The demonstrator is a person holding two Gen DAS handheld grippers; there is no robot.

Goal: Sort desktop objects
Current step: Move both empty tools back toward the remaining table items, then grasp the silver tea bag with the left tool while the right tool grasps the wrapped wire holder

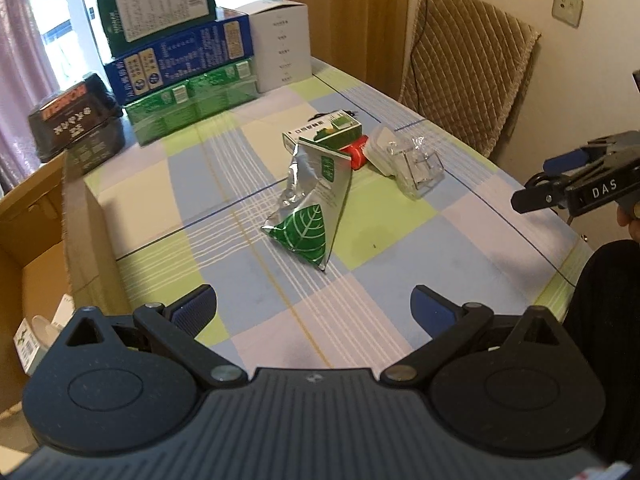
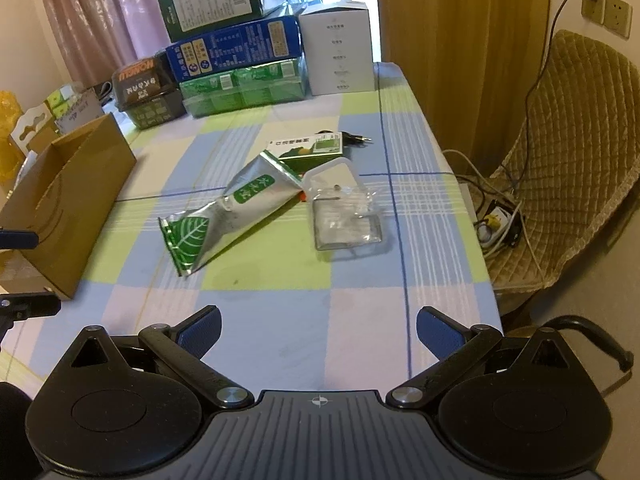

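Cardboard box [image 1: 48, 216] holds small packets [image 1: 30, 344]; both tools gape.

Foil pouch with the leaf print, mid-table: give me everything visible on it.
The foil pouch is silver and crinkled, looks metallised, with a green end bearing a white leaf and a green label with white characters mid-body. It looks flattened and torn open at its far end. It lies diagonally on the checked tablecloth, leaf end nearest the grippers, far end against the green-and-white carton. Neither gripper touches it.
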